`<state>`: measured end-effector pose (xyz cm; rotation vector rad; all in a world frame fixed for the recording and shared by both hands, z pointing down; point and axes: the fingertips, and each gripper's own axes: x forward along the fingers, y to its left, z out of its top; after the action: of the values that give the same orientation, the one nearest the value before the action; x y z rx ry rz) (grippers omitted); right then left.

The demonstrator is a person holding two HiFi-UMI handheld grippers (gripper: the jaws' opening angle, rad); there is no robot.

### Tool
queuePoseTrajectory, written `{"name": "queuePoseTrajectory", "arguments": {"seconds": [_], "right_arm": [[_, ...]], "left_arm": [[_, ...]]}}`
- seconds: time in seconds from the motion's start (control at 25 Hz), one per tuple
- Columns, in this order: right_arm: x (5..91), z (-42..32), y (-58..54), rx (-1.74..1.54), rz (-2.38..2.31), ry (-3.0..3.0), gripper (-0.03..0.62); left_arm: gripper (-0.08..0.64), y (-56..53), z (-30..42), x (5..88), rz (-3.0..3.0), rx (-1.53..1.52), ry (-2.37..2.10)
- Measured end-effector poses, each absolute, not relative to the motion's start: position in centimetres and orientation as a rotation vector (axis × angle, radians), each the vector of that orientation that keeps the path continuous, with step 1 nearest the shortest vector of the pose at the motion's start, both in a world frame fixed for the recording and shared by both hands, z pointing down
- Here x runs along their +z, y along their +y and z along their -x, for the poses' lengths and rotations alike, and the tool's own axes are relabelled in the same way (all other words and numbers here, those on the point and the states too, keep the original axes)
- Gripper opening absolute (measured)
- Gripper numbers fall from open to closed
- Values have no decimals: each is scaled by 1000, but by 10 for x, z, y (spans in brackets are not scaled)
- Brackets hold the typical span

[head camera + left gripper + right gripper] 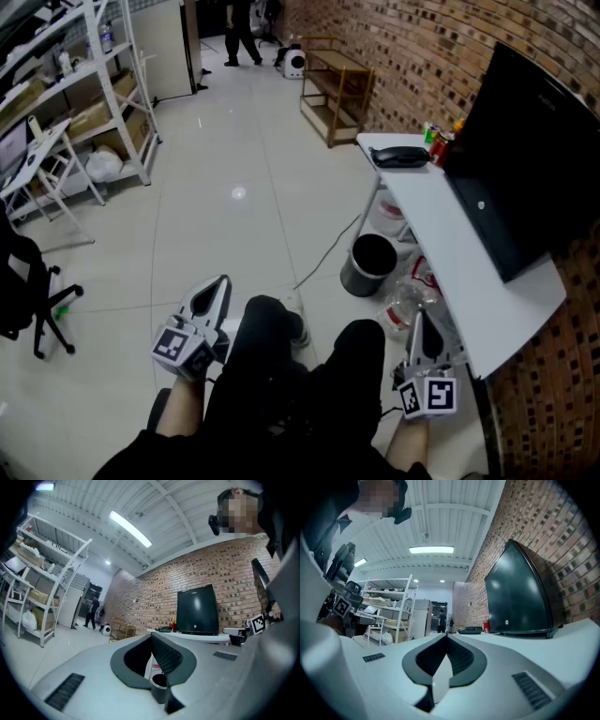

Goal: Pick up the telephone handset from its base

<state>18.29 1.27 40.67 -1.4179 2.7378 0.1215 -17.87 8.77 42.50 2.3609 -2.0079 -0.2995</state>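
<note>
A: Both of your grippers are pressed together and hold nothing: the left gripper (219, 281) sits by your knee and the right gripper (419, 321) is at the near end of the white table (469, 272). If you arrive like that, I think you'll only shove the telephone (400, 157) along the top.

B: So spread one pair of jaws before you get there. The telephone is at the table's far end, well apart from both grippers and straight ahead of the right one. From here, handset and base read as one dark shape.

A: Mind the red cans (437, 141) just beside it and the black monitor (525, 159); a wide sweep could tip the cans. And if you lift fast, the handset could drag the base.
</note>
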Motion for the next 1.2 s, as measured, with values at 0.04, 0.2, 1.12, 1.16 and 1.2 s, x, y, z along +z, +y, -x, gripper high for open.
{"name": "queuePoseTrajectory", "arguments": {"seconds": [0.04,0.2,1.12,1.16,1.2], "right_arm": [[400,-183,12,133,1403,2740,9],[366,-179,4,145,1317,2716,9],[340,-164,-17,222,1293,2754,9],[341,-162,-22,222,1294,2757,9],[341,-160,-29,221,1296,2759,9]], "left_arm": [[0,86,177,420,-2376,-298,-2011],[0,70,169,393,-2439,-285,-2028],[0,41,131,346,-2644,-315,-1932],[0,34,133,347,-2650,-301,-1934],[0,26,133,347,-2657,-287,-1936]]}}
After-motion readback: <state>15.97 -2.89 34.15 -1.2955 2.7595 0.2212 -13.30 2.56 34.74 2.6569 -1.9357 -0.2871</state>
